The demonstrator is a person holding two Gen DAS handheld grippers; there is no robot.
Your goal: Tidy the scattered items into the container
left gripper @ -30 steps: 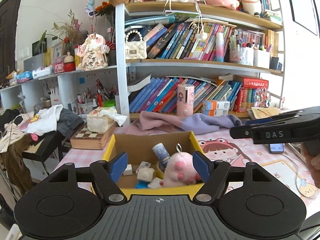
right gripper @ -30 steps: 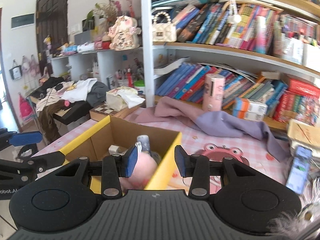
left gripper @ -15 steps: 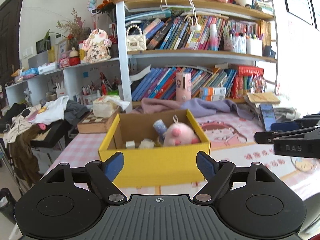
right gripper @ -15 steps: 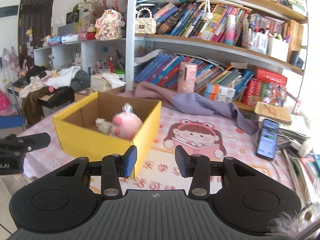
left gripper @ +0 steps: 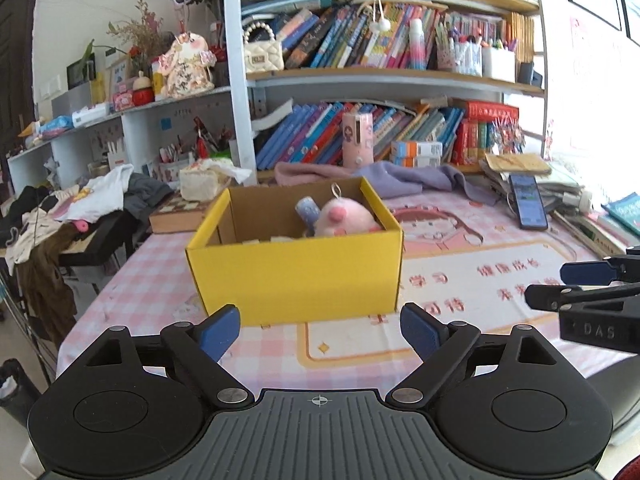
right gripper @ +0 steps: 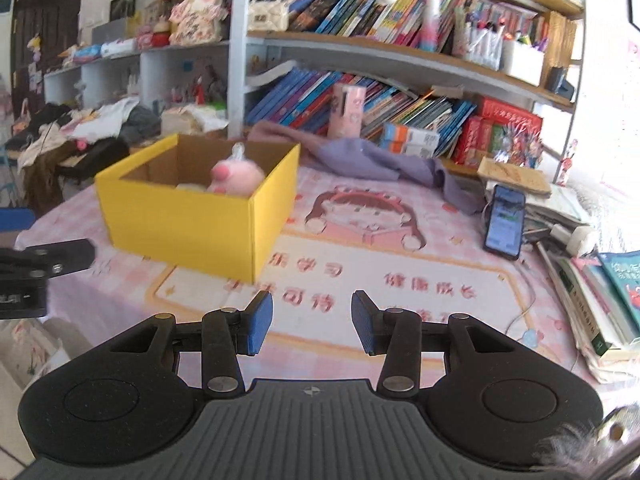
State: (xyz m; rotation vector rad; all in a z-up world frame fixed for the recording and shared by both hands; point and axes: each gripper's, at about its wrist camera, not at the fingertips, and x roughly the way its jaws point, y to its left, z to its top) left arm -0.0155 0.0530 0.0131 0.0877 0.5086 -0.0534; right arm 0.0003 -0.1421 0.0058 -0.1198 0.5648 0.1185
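A yellow box (left gripper: 296,272) sits on the table with the pink checked cloth (left gripper: 152,280), and in the left wrist view it is at about 12 o'clock from the left gripper (left gripper: 320,330), a little way off. Inside the box a pink fluffy toy (left gripper: 344,220) leans at the right side, with a small blue and white tube (left gripper: 307,211) just beside it at 9 o'clock. The left gripper's jaws have just been opening and now stand wide apart, with nothing between them but the cloth and the front of the box far behind. The right gripper (right gripper: 311,322) has its jaws only a small way apart, and nothing is held there either. In the right wrist view the box is at about 10 o'clock from that gripper, well apart from it. A phone (right gripper: 505,222) leans at about 2 o'clock on a pile of books (right gripper: 592,300) by the table's right edge. A purple cloth (right gripper: 360,156) lies behind the box, in front of the bookshelf (right gripper: 400,52). Each gripper shows at the side of the other one's view, low over the table.
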